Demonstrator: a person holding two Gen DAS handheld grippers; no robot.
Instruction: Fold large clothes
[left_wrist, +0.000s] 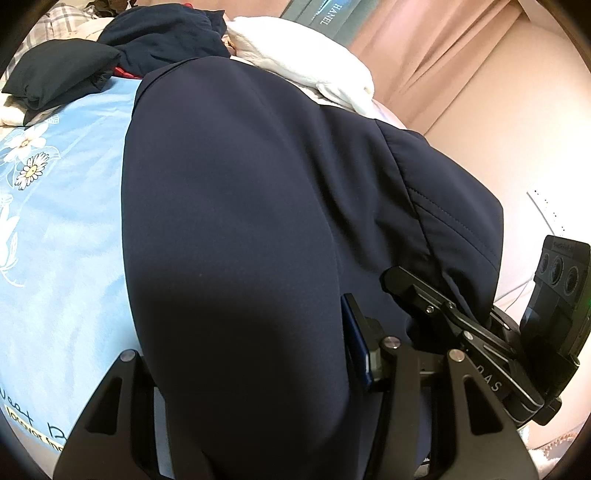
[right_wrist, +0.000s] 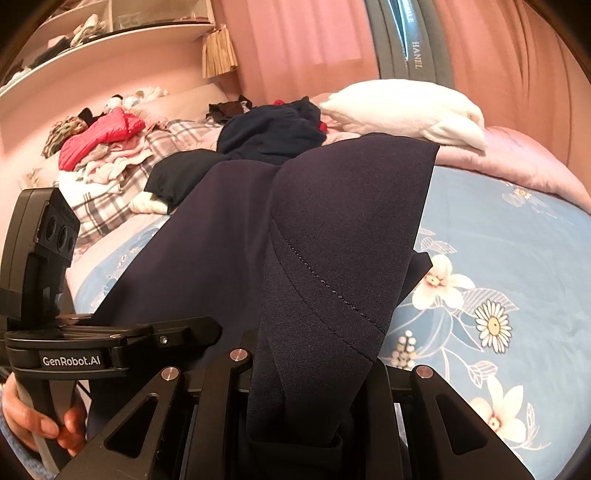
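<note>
Pinching the dark coat (right_wrist: 332, 229), both the left gripper (left_wrist: 255, 406) and right gripper (right_wrist: 299, 417) lift it off the bed's (right_wrist: 517, 240) near edge to fold.

A large navy garment (left_wrist: 236, 221) (right_wrist: 332, 236), smooth with stitched seams, lay draped across the frame's middle over the blue floral bed sheet (right_wrist: 517, 258).

Left wrist view: we see a navy garment (left_wrist: 236, 229) draped wide over our left gripper (left_wrist: 255, 387), its fingers covered by cloth, so their grip is unreadable. The right gripper (left_wrist: 480, 332) sits at the garment's right edge. Beneath lies a blue floral sheet (left_wrist: 62, 221); a white folded item (left_wrist: 306, 70) lies beyond.
</note>
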